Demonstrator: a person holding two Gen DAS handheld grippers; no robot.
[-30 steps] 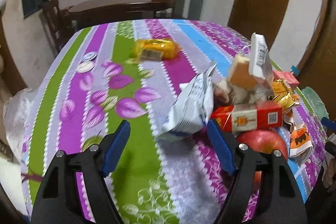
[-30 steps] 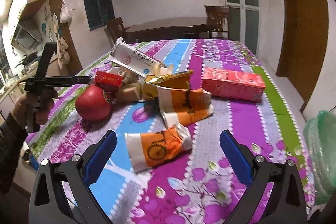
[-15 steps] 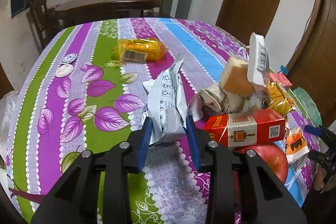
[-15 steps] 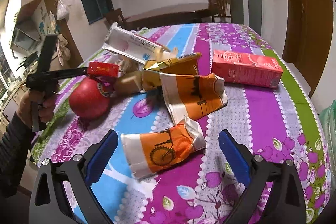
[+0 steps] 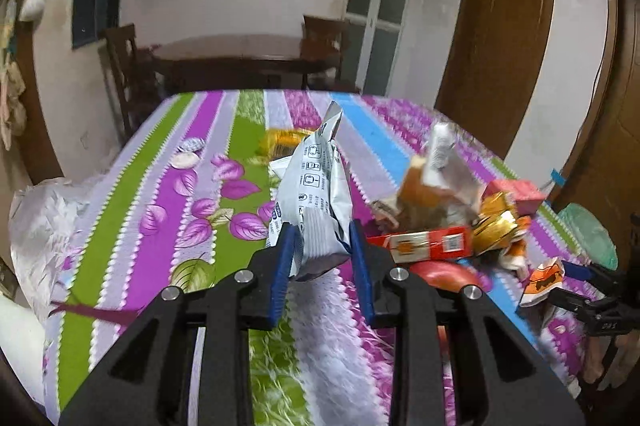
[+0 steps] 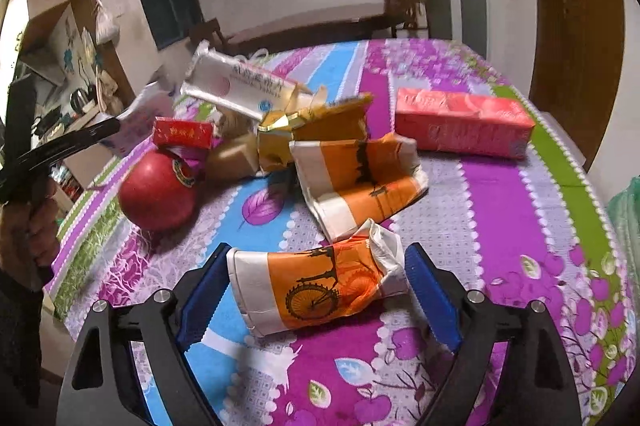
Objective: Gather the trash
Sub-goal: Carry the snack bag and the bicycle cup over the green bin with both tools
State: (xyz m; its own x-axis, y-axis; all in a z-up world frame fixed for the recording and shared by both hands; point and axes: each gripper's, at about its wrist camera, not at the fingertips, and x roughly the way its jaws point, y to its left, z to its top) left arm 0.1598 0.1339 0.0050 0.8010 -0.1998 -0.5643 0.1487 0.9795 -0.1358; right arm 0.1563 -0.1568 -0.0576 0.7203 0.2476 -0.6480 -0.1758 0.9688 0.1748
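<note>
Crushed orange cup lying crosswise between the right jaws

The crushed paper cup with the bicycle print lies on its side on the desk, its long axis running across from one blue pad to the other, rim end by the left pad and crumpled end by the right. The right gripper is spread wide around it, both pads close beside the cup but not pressing as far as I can tell, so closing would squeeze it end to end. A second flattened orange cup sits just beyond. Across the pile, the left gripper has its jaws nearly closed on the base of a silver snack wrapper, which stands upright from them above the desk.
</note>
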